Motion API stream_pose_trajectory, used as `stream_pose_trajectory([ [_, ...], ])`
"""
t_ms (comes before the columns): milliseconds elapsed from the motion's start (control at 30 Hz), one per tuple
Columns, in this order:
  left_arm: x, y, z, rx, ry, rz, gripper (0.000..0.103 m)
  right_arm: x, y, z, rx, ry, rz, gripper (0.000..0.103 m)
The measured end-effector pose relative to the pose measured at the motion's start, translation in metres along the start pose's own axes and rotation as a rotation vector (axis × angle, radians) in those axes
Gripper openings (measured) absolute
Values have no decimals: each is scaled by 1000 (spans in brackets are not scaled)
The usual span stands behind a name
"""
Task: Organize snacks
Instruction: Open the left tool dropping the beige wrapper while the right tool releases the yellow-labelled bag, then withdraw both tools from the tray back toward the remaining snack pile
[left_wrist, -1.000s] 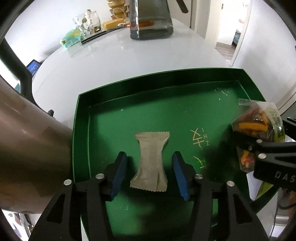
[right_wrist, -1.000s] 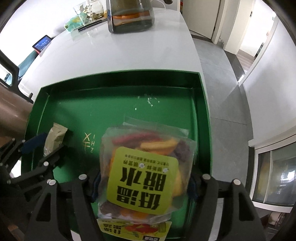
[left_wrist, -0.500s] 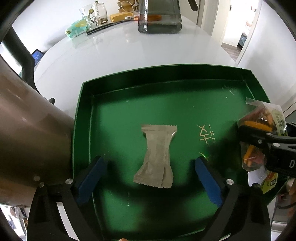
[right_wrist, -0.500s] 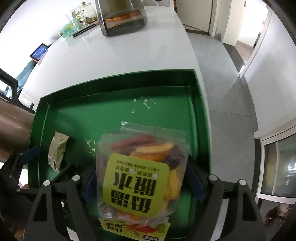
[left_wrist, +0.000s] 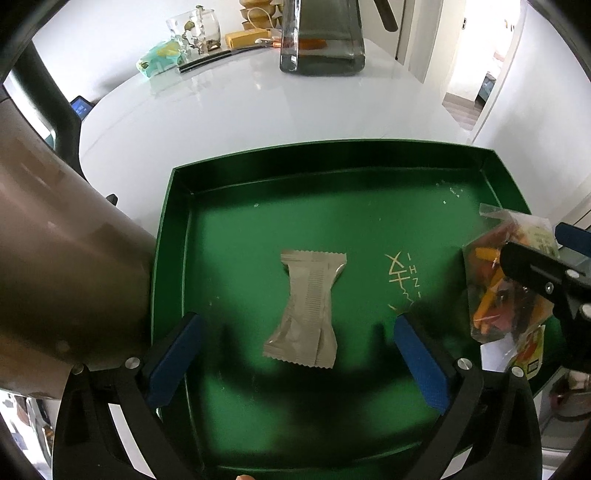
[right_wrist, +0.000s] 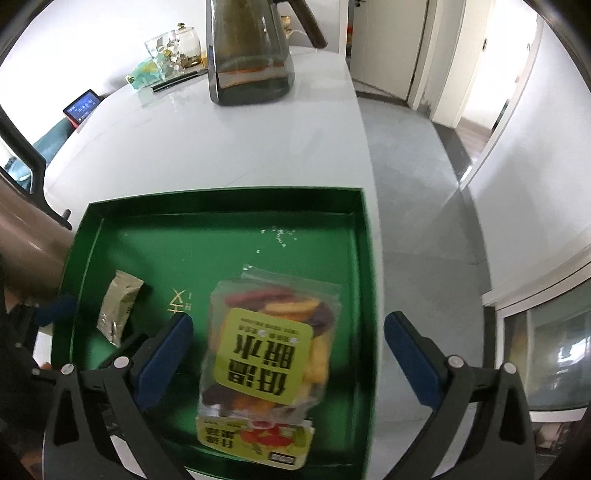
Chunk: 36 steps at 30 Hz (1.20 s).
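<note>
Both grippers stand released. The left gripper (left_wrist: 297, 354), jaws just opened, straddles the tan packet (left_wrist: 306, 310) at tray (left_wrist: 177, 206) centre. Lift each gripper straight up, clear of wrappers; the chips bag (right_wrist: 266, 350) lies at 3 o'clock beneath the right gripper (right_wrist: 288, 354).

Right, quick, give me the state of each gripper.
Left gripper: open, jaws just opened off the beige foil snack bar.
Right gripper: open, clear bag of dried vegetable chips loose between its jaws.
</note>
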<state>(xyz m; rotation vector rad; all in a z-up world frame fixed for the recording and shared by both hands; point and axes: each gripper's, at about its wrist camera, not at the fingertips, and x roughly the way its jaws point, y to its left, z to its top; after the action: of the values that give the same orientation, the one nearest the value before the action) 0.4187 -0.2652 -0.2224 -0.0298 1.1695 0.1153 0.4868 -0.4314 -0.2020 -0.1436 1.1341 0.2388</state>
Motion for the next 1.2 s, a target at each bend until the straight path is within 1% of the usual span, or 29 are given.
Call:
stream_pose_trajectory([
  [100, -5, 2, -2, -14, -15, -3, 101, -6, -1, -2, 3, -10, 14, 103],
  [333, -23, -2, -12, -3, -28, -23, 101, -30, -1, -12, 16, -63, -2, 103],
  [433, -39, -2, -17, 3, -53, -33, 101, -48, 3, -19, 8, -94, -21, 103],
  [600, -66, -4, -32, 9, -76, -58, 101, -73, 7, -33, 28, -124, -30, 103],
  [700, -80, -4, -41, 25, -95, -60, 101, -85, 13, -43, 35, -134, -32, 103],
  [967, -124, 14, -75, 9, -145, -94, 101, -123, 31, -75, 37, -157, -19, 103],
  [1200, -152, 40, -102, 4, -192, -97, 101, -150, 64, -102, 28, -184, -10, 103],
])
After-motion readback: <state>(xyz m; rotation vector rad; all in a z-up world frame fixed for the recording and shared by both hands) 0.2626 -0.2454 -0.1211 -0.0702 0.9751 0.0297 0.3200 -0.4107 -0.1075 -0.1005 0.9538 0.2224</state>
